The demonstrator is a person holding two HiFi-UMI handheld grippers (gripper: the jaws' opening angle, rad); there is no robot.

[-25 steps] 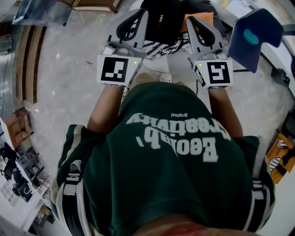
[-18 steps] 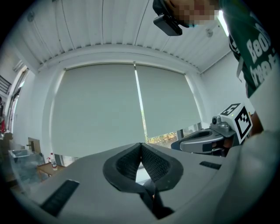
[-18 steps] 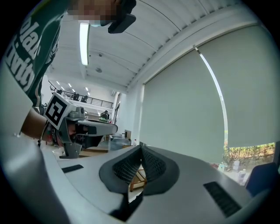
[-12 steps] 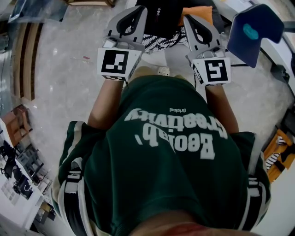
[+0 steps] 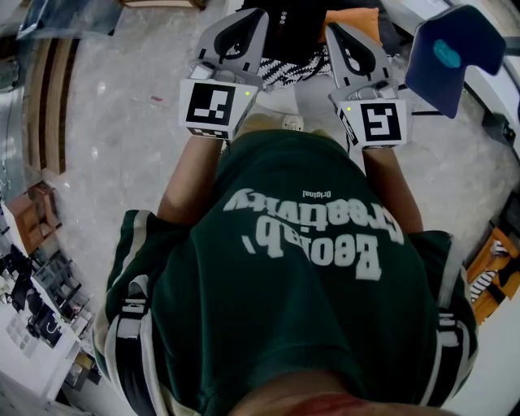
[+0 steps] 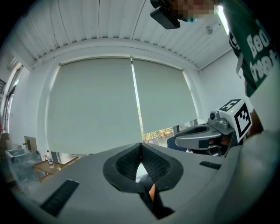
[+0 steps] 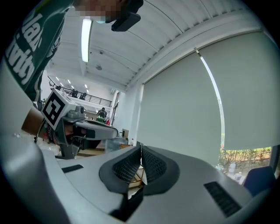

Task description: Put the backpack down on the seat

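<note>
**Both jaws clenched and empty, backpack just ahead**

The left gripper [image 6: 141, 151] has its jaws pressed together at the tips, with nothing pinched between the pads. The right gripper [image 7: 140, 154] is the same: jaws clenched, only background showing through the gap lower down. Both point up towards the window blinds [image 6: 113, 105] and the ceiling.

From the head view, the black backpack [image 5: 288, 24] sits at the top edge, between the two grippers, above a zebra-patterned fabric [image 5: 284, 71]. An orange item [image 5: 357, 18] shows behind it. Whether either gripper touches the backpack cannot be told. A blue chair [image 5: 451, 53] stands to the right, beside the right gripper. The person's green shirt [image 5: 301, 276] fills the lower part.
</note>
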